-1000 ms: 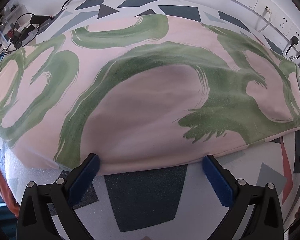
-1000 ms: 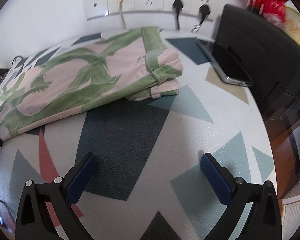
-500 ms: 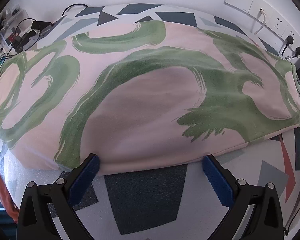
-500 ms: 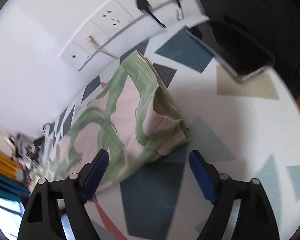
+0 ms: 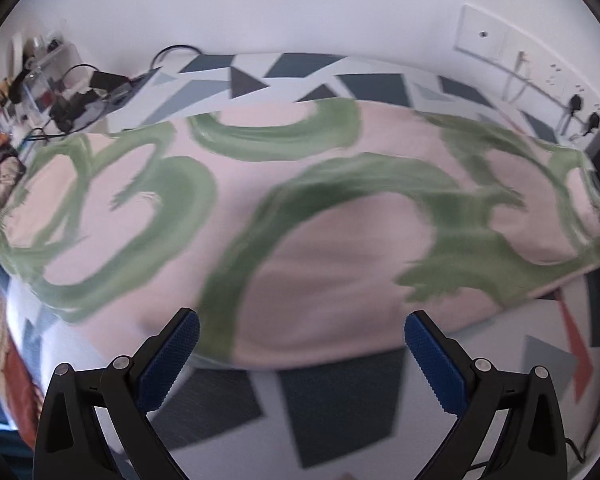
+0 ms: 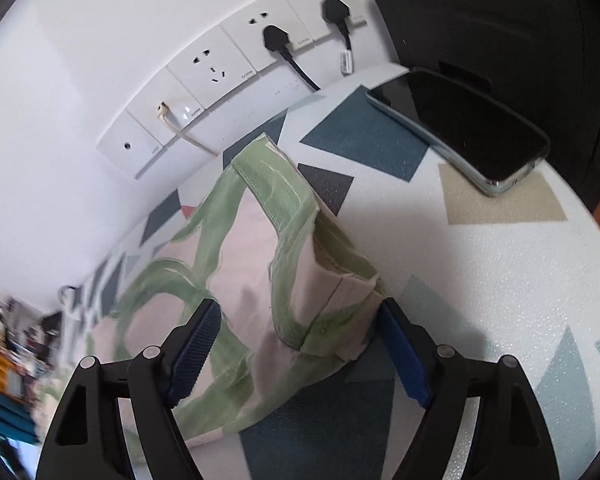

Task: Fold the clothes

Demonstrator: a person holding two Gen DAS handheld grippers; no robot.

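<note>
Right wrist view: the right gripper [image 6: 298, 338] stands wide open with nothing clamped, its two blue fingers straddling the hemmed corner of the garment [image 6: 260, 280]. Here the cloth shows several stacked layers and a stitched green band; this end lies near the wall edge of the tabletop [image 6: 480, 280], close to the wall sockets [image 6: 220, 72]. A phone [image 6: 460, 128] lies apart from the cloth, toward the far right corner

Left wrist view: the left gripper [image 5: 302, 350] is likewise wide open and holds nothing. Its fingers sit at the near long edge of the garment [image 5: 300, 220], which spreads flat across most of the tabletop [image 5: 340, 412] from left to right. Cables and small devices [image 5: 80, 96] crowd the far left corner

Handling judgement:
- The garment is thin, light, soft fabric; it will drape and sag once lifted and gives no stiffness to push against
- The smooth patterned cover under it may let the cloth slide instead of creasing
- Best hold: the hemmed corner between the right fingers, where the stitched band is thickest; pinch all layers together, or the lower ones will trail
- For the left side, take the near edge, keeping both holds level so the layers do not skew
</note>
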